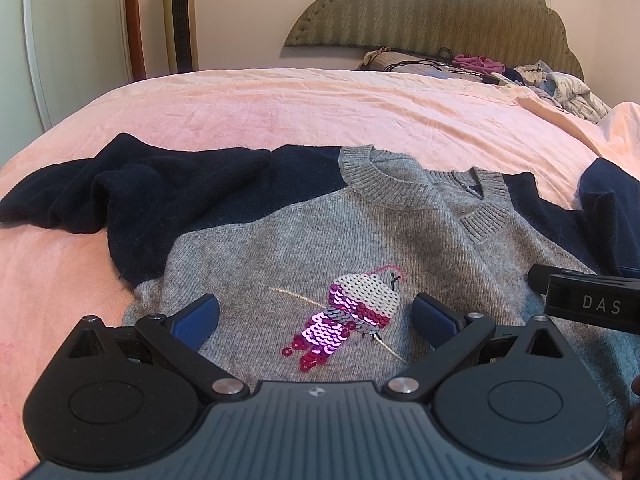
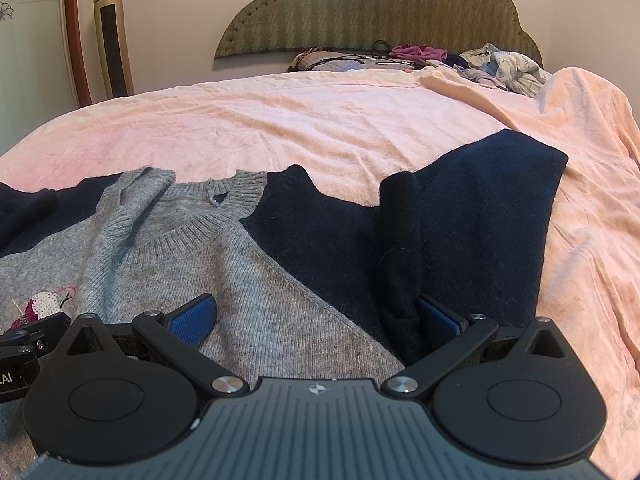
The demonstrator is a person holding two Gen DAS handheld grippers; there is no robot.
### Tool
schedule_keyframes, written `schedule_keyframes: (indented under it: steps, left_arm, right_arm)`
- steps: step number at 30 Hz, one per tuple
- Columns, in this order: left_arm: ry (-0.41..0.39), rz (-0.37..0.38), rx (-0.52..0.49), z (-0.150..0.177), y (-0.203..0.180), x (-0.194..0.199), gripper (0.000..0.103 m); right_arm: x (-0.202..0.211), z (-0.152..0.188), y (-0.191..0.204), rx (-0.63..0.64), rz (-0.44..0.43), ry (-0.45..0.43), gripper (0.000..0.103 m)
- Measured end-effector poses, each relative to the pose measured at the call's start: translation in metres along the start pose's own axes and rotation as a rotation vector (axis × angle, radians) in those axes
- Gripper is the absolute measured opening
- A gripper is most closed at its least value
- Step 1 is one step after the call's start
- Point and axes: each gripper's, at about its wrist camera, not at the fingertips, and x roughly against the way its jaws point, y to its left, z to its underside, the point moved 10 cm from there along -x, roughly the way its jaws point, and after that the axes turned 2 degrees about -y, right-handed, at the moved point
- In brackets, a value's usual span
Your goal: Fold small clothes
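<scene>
Here: sweater (image 1: pixel 304 240), both grippers spread, left gripper (image 1: pixel 316 316) over sequin bird (image 1: pixel 352 312); right gripper (image 2: pixel 316 316) view shows folded navy sleeve (image 2: pixel 472 216).

The sweater (image 1: pixel 320 232) lies flat on the bed (image 1: pixel 280 108), sleeves spread sideways, a clothes pile (image 1: pixel 560 88) seemingly behind by the headboard (image 1: pixel 432 8).

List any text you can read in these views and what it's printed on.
"DAS": white letters on the right gripper, seen at the left camera's edge.
".AI": on the left gripper, cut off by the frame.
Small print atop the tower fan: too blurred to read.
The sweater has none.
</scene>
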Motion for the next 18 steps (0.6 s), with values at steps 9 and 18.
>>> schedule_keyframes:
  steps: [9,18]
  left_arm:
    - [-0.002,0.001,0.001,-0.0001,0.0004,0.0002,0.103]
    - [-0.003,-0.001,-0.001,-0.0001,0.0003,0.0015,0.103]
  right_arm:
    - [0.0001,-0.0002,0.0002,0.004,0.008,-0.001,0.103]
    - [0.0001,-0.0004,0.0,0.005,0.008,-0.002,0.103]
